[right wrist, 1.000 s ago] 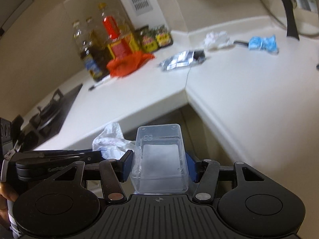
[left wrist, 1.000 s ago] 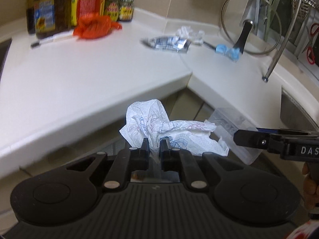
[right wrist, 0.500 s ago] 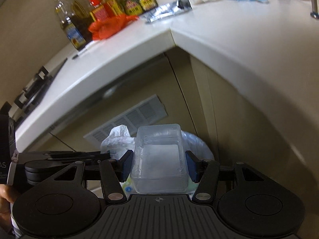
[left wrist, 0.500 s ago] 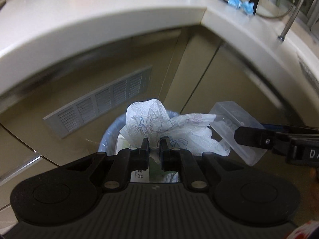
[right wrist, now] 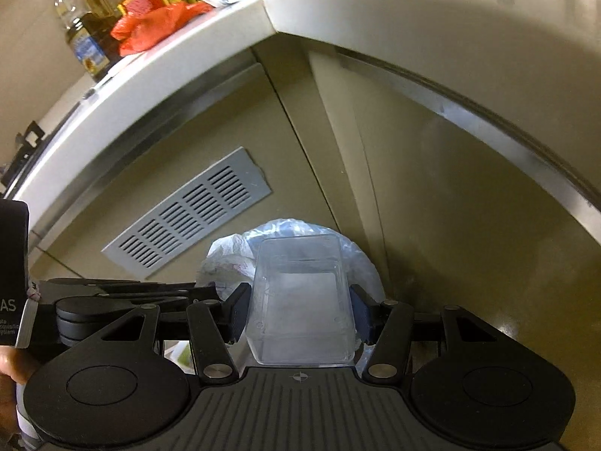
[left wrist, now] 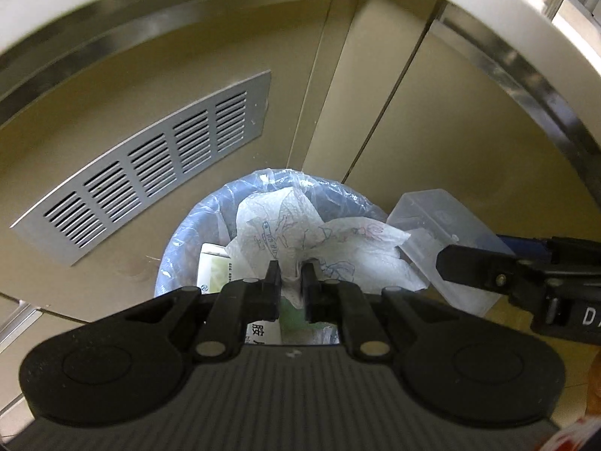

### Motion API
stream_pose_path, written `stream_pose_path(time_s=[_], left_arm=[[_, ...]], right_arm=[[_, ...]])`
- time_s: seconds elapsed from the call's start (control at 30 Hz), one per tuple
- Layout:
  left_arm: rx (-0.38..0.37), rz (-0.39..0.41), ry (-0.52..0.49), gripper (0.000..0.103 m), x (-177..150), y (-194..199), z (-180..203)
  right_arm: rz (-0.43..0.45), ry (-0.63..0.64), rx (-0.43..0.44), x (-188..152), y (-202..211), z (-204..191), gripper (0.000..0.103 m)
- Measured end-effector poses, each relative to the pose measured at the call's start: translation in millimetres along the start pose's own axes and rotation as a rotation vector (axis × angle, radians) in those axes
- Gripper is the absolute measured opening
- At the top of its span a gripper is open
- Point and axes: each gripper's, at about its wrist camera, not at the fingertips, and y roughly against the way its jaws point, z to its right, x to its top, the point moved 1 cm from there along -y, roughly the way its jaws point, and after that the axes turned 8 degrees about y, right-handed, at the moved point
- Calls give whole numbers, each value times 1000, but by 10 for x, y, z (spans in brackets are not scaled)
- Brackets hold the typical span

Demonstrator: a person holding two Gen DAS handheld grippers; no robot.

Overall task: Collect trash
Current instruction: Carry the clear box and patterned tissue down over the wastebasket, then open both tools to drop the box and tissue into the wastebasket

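The left hand-held gripper (left wrist: 290,276) is clamped on a crumpled white paper towel (left wrist: 311,240), held above the trash bin (left wrist: 180,248) with its blue liner, which stands on the floor against the beige cabinet (left wrist: 157,86) with a grey vent grille (left wrist: 150,173). The right hand-held gripper (right wrist: 300,308) grips a clear plastic box (right wrist: 300,300) by its sides, just beside the towel, over the bin's rim. Only the right wrist view shows the desk (right wrist: 375,3) top, carrying bottles (right wrist: 80,37) and an orange bag (right wrist: 150,26). Only the left wrist view looks into the bin, where a green-and-white carton (left wrist: 214,274) lies.
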Motion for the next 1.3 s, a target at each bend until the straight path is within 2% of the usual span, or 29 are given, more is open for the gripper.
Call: stream_pose_path(time_s=[0.23,0.33,0.47,0.63,0.7,0.73,1.0,1.2,1.23,1.3], left_arm=[[-20,-20,-17,15,18,-190,-11],[-21,-10,-37,25,15,-198,-24],[-28,-20,-24,27,-11,-194,-96],[-35,-25,-20,36,-25,-184,-154],[-46,-18,-18,48,-30,-163,-166],[-50,-10,-18,50,-34,-145,-170],[-35,11,22,49,-65,34,-304],[-27,1,64,49,-100,102,-455],[-23,-1,70,49,-111,105,-474],[-22,-8,82,49,-136,109,-508]], right_arm=[[-9,-7,-21,-11,-165,17,55],[-11,-9,-23,-16,-210,22,55],[-16,-12,-19,-25,-268,13,55],[-24,-8,-22,-18,-334,19,55],[-23,-8,-28,-3,-343,16,55],[-21,-7,-30,1,-347,16,55],[-4,25,1,-42,-310,-98,55],[-79,41,51,-146,-450,-207,57],[-98,38,53,-159,-476,-208,58],[-104,47,45,-186,-498,-242,74]])
